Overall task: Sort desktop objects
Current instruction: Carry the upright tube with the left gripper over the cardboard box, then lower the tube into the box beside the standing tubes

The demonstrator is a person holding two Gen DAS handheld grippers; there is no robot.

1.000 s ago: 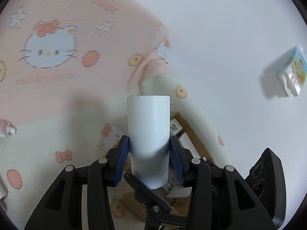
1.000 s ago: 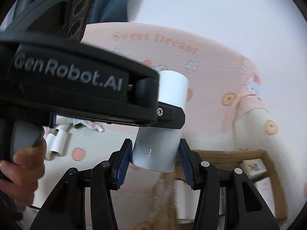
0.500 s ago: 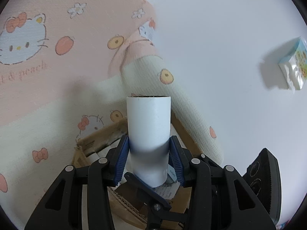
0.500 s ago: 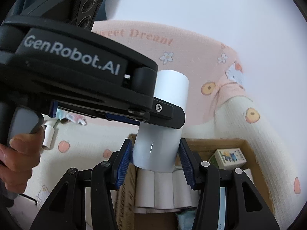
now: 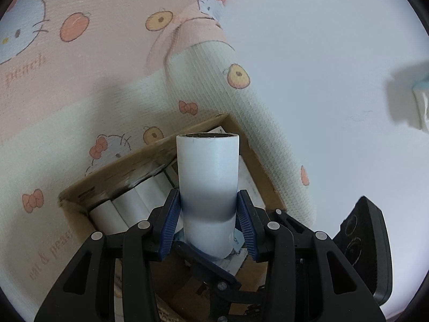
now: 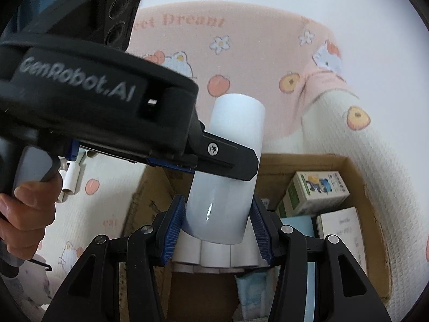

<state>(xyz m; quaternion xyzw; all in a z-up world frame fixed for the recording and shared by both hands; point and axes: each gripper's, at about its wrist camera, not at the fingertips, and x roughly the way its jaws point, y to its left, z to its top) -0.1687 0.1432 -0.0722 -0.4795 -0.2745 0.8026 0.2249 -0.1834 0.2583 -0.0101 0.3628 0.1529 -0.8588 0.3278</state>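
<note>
Both jaws are closed on one white roll: the left gripper and right gripper clamp its lower part, holding it upright above the cardboard box of rolls.

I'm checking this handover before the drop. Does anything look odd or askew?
Yes: both the left gripper and right gripper clamp the same white roll above the cardboard box.

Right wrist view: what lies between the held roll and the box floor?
White rolls already packed side by side in the cardboard box, right wrist view.
</note>
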